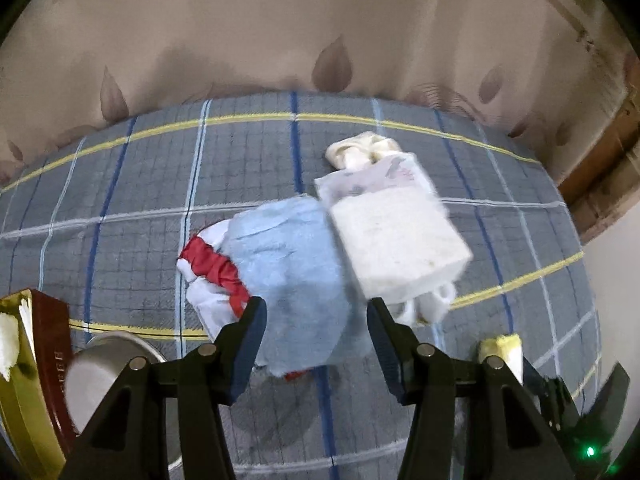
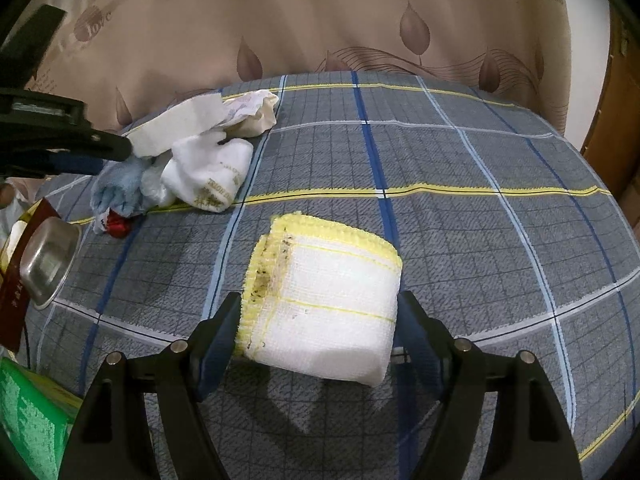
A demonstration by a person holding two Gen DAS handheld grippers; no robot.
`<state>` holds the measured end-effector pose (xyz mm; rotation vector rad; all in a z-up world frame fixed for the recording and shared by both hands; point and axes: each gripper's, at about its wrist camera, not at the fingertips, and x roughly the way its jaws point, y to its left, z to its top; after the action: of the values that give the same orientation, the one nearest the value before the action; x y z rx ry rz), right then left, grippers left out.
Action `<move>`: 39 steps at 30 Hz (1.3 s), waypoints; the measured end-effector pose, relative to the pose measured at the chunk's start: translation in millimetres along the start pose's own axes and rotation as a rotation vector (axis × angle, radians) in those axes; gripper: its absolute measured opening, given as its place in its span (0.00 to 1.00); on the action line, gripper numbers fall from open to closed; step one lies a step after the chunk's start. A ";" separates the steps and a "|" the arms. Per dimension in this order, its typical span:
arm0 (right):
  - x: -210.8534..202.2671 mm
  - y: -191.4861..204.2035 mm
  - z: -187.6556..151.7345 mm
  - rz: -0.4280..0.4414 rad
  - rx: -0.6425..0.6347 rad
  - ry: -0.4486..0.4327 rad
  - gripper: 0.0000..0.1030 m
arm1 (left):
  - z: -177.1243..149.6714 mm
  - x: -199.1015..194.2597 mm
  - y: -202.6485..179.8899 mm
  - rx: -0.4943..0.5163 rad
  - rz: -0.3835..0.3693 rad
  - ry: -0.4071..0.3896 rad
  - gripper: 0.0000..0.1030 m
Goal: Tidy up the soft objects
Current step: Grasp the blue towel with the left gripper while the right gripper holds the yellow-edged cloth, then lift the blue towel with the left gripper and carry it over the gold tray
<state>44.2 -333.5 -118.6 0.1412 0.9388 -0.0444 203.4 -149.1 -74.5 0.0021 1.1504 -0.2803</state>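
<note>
My right gripper has the folded white cloth with a yellow edge between its jaws, both pads against its sides, low over the checked bed cover. The same yellow-edged cloth shows at the lower right of the left wrist view. My left gripper stands open just above a pile of cloths, with nothing between its fingers. The pile holds a light blue towel, a red and white cloth, a folded white cloth and a cream cloth. In the right wrist view the left gripper hangs over that pile.
A steel bowl and a dark red and gold box sit at the bed's left edge. A green box lies near the lower left. A leaf-patterned curtain hangs behind the bed. A wooden door frame stands right.
</note>
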 end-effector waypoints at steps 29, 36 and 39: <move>1.3 4.8 -2.5 -0.020 -0.036 0.015 0.77 | -29.4 -53.5 17.0 -0.008 -0.073 -0.013 0.16; 1.7 4.2 -3.1 -0.022 -0.039 0.015 0.77 | -46.4 -82.2 24.9 0.015 -0.080 -0.021 0.16; 1.8 4.2 -3.2 -0.021 -0.039 0.015 0.77 | -52.2 -94.7 31.9 0.019 -0.080 -0.024 0.16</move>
<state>43.1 -328.9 -121.5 0.0958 0.9552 -0.0443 127.7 -90.0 -15.2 -0.0304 1.1255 -0.3610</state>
